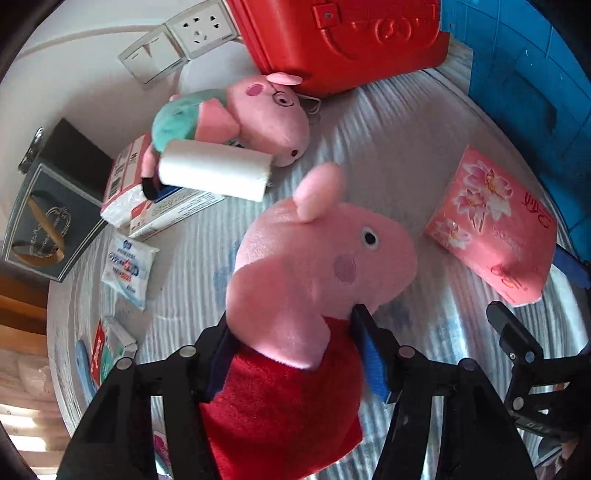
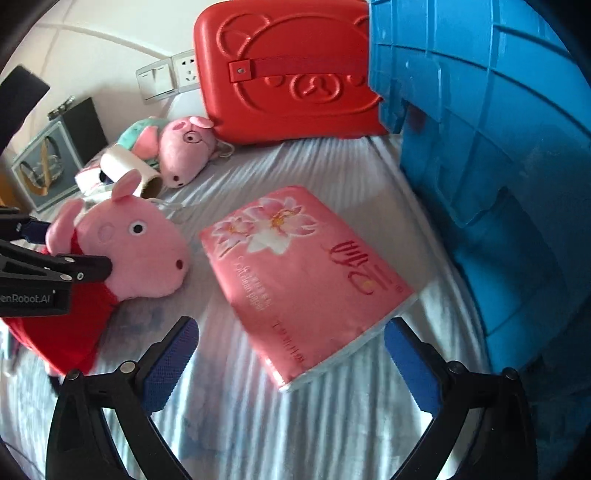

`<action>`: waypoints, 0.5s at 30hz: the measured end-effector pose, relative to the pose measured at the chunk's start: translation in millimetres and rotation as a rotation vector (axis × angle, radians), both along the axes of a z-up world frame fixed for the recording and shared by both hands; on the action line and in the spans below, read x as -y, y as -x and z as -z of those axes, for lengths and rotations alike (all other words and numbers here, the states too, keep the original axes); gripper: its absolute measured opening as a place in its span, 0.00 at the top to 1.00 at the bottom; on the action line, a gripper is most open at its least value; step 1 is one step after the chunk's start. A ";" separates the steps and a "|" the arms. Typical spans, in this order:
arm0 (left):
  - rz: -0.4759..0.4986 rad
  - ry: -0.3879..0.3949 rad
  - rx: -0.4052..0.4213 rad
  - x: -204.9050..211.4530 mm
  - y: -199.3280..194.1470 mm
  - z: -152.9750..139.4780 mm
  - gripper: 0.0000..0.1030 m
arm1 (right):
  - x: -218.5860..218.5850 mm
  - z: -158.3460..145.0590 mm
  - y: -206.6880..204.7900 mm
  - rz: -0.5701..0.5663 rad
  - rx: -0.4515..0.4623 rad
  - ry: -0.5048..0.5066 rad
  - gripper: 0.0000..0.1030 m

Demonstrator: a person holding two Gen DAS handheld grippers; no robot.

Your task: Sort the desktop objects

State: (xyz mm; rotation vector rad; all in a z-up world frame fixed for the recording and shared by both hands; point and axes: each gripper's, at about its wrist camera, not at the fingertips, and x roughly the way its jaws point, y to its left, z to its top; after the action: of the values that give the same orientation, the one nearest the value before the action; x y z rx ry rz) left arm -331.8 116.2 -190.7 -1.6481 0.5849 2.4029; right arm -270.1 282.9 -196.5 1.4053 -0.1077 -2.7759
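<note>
At lower centre of left view: left tool (image 1: 295, 354) pinches red-dressed pig (image 1: 317, 258) at the neck, likely for carrying | right tool (image 2: 291, 369) spread, straddling tissue pack (image 2: 306, 273) beside blue bin (image 2: 498, 166), poised to grasp

A white wall (image 1: 92, 44) is seen behind the surface, and on it a wall switch (image 1: 149, 59) is mounted just beside a socket (image 1: 201, 31). The table (image 2: 295, 424) is covered by a pale, striped, glossy cloth, on which bright daylight is reflected. Wooden furniture (image 1: 22, 306) is glimpsed at the left edge
</note>
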 end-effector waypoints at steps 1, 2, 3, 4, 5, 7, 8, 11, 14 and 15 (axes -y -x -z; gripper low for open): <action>-0.017 -0.007 -0.008 10.4 -7.1 -4.1 0.45 | 6.6 -0.3 -3.3 -0.021 0.004 0.007 0.03; -0.040 -0.032 -0.012 23.1 -15.2 -9.9 0.45 | 15.0 -2.4 -8.8 -0.036 -0.004 -0.011 0.03; -0.060 -0.084 -0.022 36.9 -23.0 -17.8 0.45 | 23.8 -6.5 -16.5 -0.034 -0.023 -0.038 0.02; -0.075 -0.130 -0.026 49.5 -31.9 -25.7 0.45 | 30.3 -13.5 -24.1 -0.031 -0.051 -0.053 0.02; -0.094 -0.164 -0.039 60.7 -40.3 -33.6 0.45 | 36.0 -20.8 -30.8 -0.033 -0.080 -0.050 0.01; -0.144 -0.185 -0.088 80.4 -55.5 -48.1 0.45 | 46.8 -34.3 -38.3 -0.065 -0.115 -0.004 0.01; -0.169 -0.179 -0.107 89.2 -61.8 -53.0 0.45 | 52.3 -38.8 -37.2 -0.099 -0.114 0.022 0.01; -0.222 -0.207 -0.114 106.3 -77.4 -52.9 0.45 | 70.1 -44.1 -28.0 -0.163 -0.092 0.047 0.21; -0.254 -0.232 -0.080 111.1 -86.4 -34.9 0.45 | 84.9 -43.0 -20.0 -0.191 -0.072 0.045 0.24; -0.263 -0.251 -0.063 112.8 -85.9 -26.9 0.45 | 88.6 -41.3 -18.1 -0.203 -0.065 0.044 0.24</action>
State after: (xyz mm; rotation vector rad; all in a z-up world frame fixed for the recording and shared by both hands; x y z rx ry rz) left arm -245.9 3.4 -163.9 -1.6331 0.0696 2.5870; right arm -252.0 194.4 -155.2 1.2391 -0.0226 -2.6326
